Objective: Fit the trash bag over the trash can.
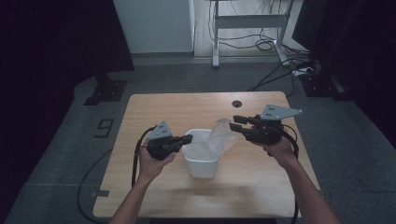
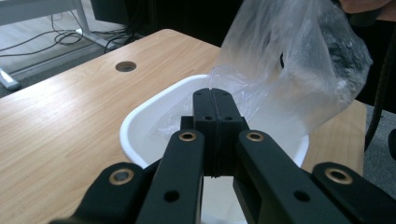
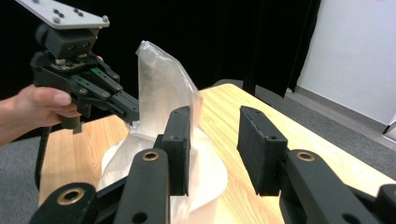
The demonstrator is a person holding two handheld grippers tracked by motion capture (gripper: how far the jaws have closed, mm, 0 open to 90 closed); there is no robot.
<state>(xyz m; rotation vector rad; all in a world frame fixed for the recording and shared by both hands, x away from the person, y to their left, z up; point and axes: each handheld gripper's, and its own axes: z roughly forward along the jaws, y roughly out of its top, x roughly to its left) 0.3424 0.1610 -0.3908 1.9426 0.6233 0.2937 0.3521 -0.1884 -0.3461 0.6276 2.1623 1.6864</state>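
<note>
A white plastic tub [image 1: 201,163] stands in the middle of the wooden table [image 1: 159,112]. A clear plastic bag [image 1: 223,134] lies partly inside it and rises up and to the right. At the tub's left rim, my left gripper [image 1: 188,138] is shut on an edge of the bag [image 2: 289,70]; its jaws [image 2: 215,95] are pressed together over the tub [image 2: 140,121]. My right gripper [image 1: 236,122] is open beside the bag's upper end. In the right gripper view the bag [image 3: 161,84] stands just left of its jaws [image 3: 219,140], with nothing between the pads.
A round cable hole [image 1: 237,103] sits near the table's far edge. Beyond the table are a white desk frame [image 1: 250,21] and loose cables [image 1: 280,60] on the floor. Dark curtains hang at both sides.
</note>
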